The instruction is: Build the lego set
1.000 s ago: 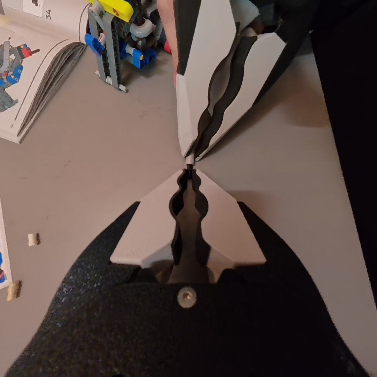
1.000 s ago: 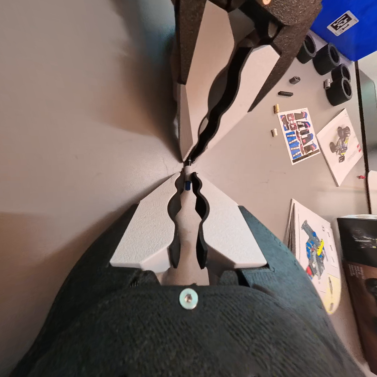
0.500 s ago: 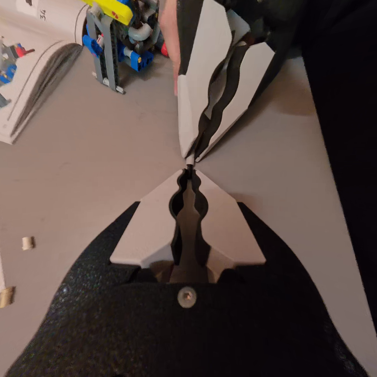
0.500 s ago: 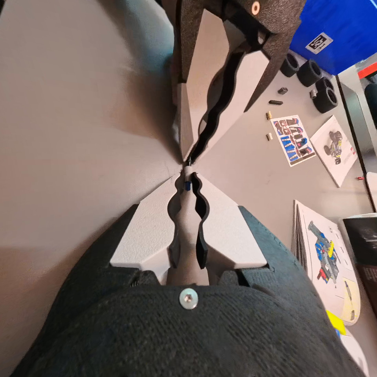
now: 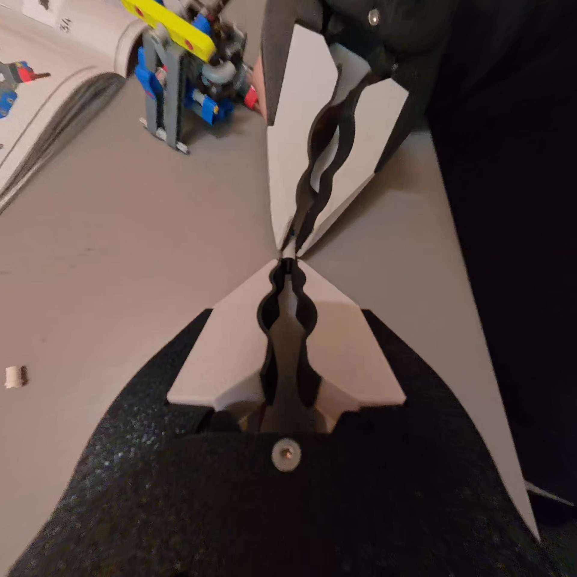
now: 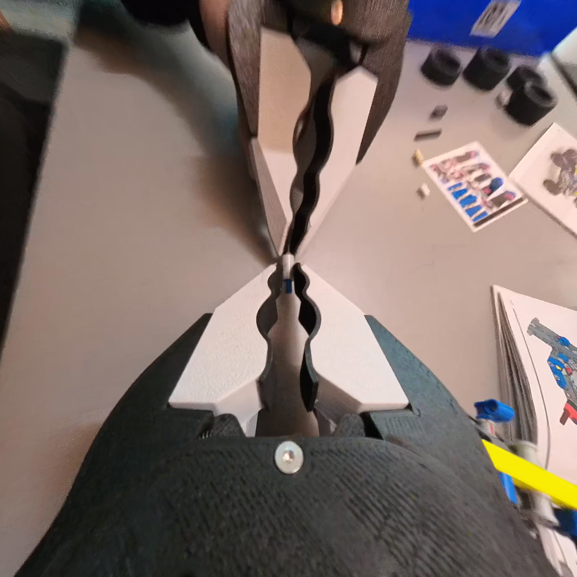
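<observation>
Grey table [image 5: 93, 249] open to the left; its edge runs close on the right. Left gripper [image 5: 288, 266] pinches a thin black pin [image 5: 288, 265]. Right gripper [image 6: 287, 274], tip to tip with it, clamps a white sleeve [image 6: 287, 263] with a blue pin end [image 6: 288, 285]. Beyond: model [image 5: 187, 78], booklet [image 5: 62, 93]. Only the right view shows tyres [image 6: 487, 68], sticker sheet [image 6: 474, 184].

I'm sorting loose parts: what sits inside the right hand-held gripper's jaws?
A small white sleeve with a blue pin at its rear end, clamped between the right hand-held gripper fingertips. Its far end is hidden against the left hand-held gripper.
</observation>
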Available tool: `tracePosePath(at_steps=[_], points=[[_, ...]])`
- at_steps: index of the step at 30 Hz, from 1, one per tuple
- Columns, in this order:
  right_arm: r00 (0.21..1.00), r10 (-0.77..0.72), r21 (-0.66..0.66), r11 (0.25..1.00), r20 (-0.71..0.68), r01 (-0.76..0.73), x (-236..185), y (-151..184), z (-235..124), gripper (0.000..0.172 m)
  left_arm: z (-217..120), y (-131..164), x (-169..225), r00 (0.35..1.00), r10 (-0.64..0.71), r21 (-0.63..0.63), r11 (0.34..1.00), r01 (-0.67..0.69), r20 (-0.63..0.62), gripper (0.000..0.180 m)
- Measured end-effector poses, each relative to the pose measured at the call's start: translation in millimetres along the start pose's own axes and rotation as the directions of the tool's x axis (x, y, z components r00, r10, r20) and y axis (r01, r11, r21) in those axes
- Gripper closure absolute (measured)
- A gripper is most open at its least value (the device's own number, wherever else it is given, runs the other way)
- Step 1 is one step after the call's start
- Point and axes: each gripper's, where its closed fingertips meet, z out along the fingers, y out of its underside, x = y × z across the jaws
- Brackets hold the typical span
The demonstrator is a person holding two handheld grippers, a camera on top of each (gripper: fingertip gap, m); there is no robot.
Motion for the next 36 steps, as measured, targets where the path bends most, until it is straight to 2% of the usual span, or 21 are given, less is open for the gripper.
tracePosePath(at_steps=[2,4,12,18,21,32,36], points=[[0.999,0.040,0.038,0.998,0.000,-0.040,4,-5,-3,0.166,-2,-3,-1,0.999,0.040,0.024,0.999,-0.041,0.025,0.179],[0.999,-0.046,-0.074,0.996,0.019,0.047,-6,10,6,0.165,8,8,0,0.982,0.172,-0.086,0.983,-0.165,0.080,0.179],[0.998,-0.067,-0.052,0.996,0.021,0.068,-8,7,6,0.166,6,11,3,0.955,0.275,-0.088,0.960,-0.266,0.111,0.179],[0.998,-0.062,-0.054,0.997,0.018,0.063,-7,8,5,0.166,0,16,6,0.965,0.231,-0.085,0.971,-0.221,0.124,0.169],[0.998,-0.054,-0.054,0.997,0.024,0.055,-7,8,5,0.166,0,15,2,0.967,0.207,-0.093,0.976,-0.195,0.151,0.180],[0.999,-0.034,-0.060,0.998,0.006,0.034,-5,9,3,0.166,3,12,-1,0.957,0.219,-0.097,0.974,-0.203,0.191,0.180],[1.000,0.019,-0.067,0.998,-0.019,-0.020,-7,12,-2,0.165,4,11,1,0.950,0.239,-0.098,0.970,-0.223,0.202,0.180]])
